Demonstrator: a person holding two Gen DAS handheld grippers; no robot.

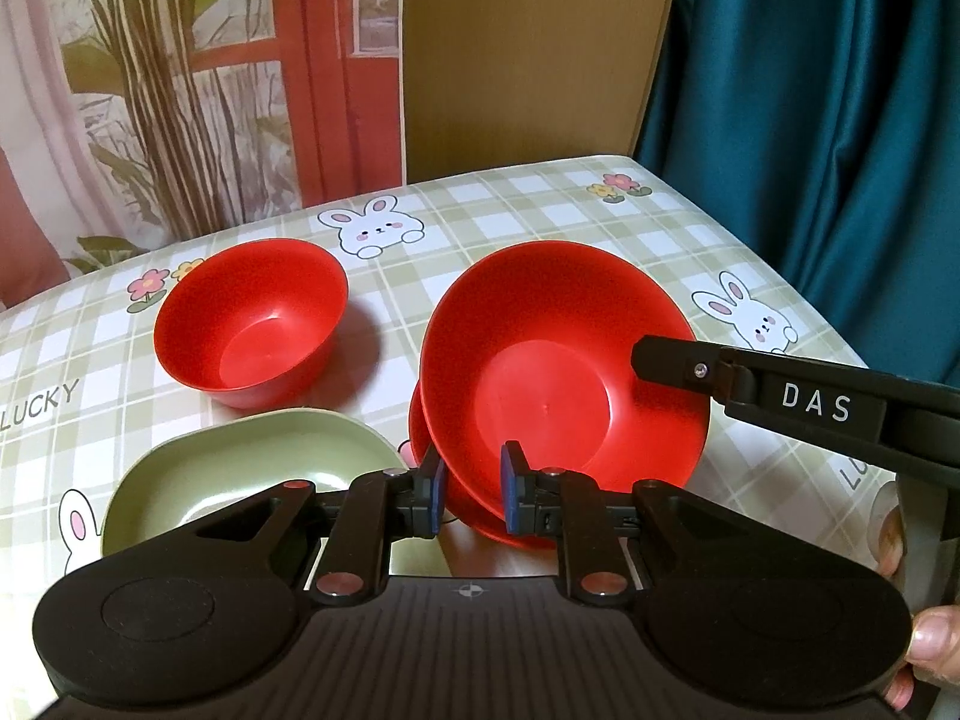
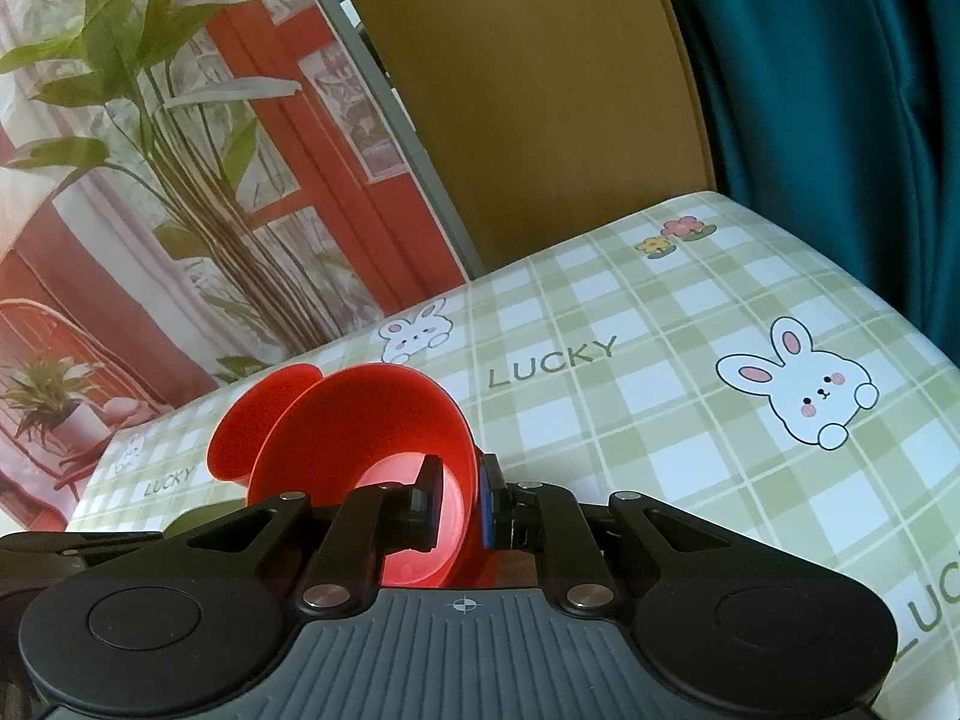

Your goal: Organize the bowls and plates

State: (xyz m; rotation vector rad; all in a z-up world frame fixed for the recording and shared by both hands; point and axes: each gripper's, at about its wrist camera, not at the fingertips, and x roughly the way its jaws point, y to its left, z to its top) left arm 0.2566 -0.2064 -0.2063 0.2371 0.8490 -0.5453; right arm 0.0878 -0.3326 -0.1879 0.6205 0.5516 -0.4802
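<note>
A wide red bowl [image 1: 558, 366] is tilted over a second red dish [image 1: 474, 510] lying under it on the table. My right gripper [image 2: 459, 498] is shut on the rim of the wide red bowl [image 2: 360, 420]; its finger [image 1: 666, 360] shows at the bowl's right rim in the left wrist view. My left gripper [image 1: 474, 486] is at the near edge of the two red dishes, jaws a little apart, with the lower dish's rim between them. A deep red bowl [image 1: 252, 324] stands at the left. A green plate [image 1: 240, 480] lies near left.
The table [image 1: 540, 204] has a green checked cloth with rabbits. A brown board [image 1: 528, 48] and a plant poster [image 1: 180, 90] stand behind it. A teal curtain [image 1: 828, 120] hangs at the right. The table's right part [image 2: 690, 408] has bare cloth.
</note>
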